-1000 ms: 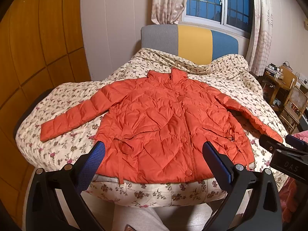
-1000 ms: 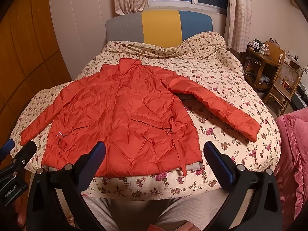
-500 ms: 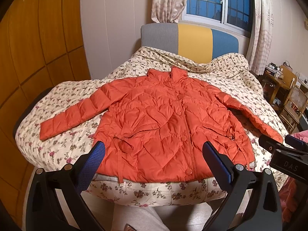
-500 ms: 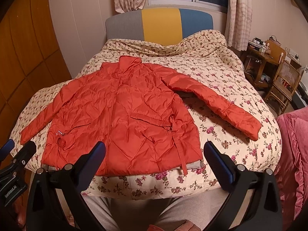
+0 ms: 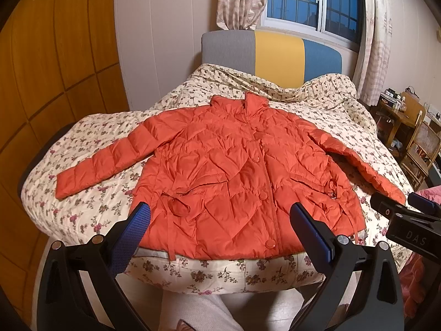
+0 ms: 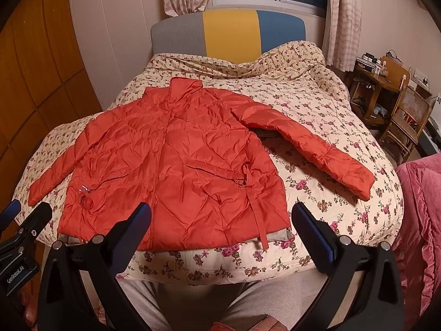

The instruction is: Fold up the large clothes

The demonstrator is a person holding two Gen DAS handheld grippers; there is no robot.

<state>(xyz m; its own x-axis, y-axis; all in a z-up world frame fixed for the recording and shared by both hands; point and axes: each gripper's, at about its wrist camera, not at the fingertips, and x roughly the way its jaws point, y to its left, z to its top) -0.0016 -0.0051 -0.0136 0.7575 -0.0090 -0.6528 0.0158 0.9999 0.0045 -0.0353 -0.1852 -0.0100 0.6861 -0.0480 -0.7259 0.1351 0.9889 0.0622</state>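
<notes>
An orange quilted jacket [image 5: 234, 171] [image 6: 176, 165] lies flat and face up on the floral bed quilt [image 5: 91, 201] [image 6: 317, 104], collar toward the headboard, both sleeves spread out to the sides, hem at the near edge. My left gripper [image 5: 220, 220] hovers open in front of the hem, holding nothing. My right gripper [image 6: 220, 218] is also open and empty, just short of the hem. Each gripper shows at the edge of the other's view.
A grey, yellow and blue headboard [image 5: 273, 52] stands under a curtained window. Wooden wardrobe panels [image 5: 49, 69] line the left wall. A wooden desk and chair [image 6: 399, 110] stand right of the bed, and a pink blanket [image 6: 421, 207] lies at the near right. The person's legs [image 6: 215, 303] stand below.
Both grippers have tilted or drawn back slightly, so the jacket sits a little lower in both views. The jacket itself has not moved.
</notes>
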